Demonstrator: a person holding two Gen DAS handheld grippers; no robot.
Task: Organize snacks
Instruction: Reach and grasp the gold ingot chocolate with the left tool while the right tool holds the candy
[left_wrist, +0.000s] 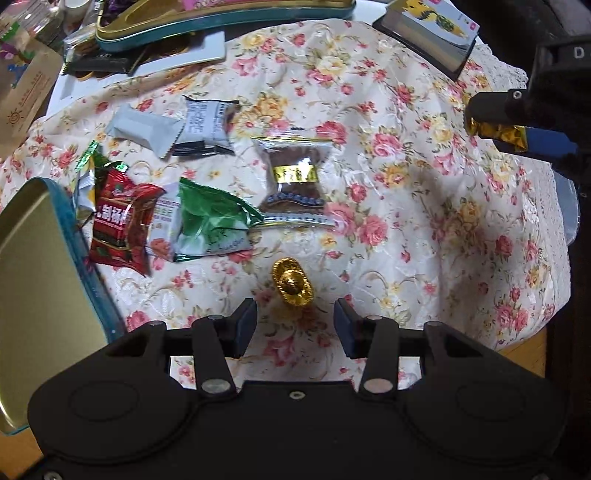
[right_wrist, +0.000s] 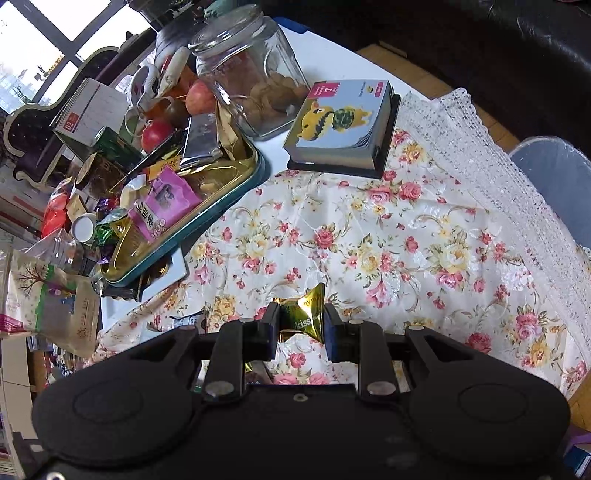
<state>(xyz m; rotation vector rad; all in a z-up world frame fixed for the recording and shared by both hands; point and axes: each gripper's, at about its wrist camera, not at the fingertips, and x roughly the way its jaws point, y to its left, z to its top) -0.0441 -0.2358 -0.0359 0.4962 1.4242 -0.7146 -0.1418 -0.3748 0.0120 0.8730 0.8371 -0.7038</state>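
Note:
My left gripper is open just above the floral cloth, its jaws either side of and just short of a gold ingot-shaped candy. Beyond it lie a clear-wrapped brown cake, a green packet, a red packet, a white packet and a grey-and-black packet. My right gripper is shut on a gold-wrapped candy held above the cloth; it also shows at the right edge of the left wrist view.
An open gold-lined tin sits at the left. A teal tin tray with snacks, a glass jar, fruit and a block calendar stand at the far side. The cloth's lace edge hangs at the right.

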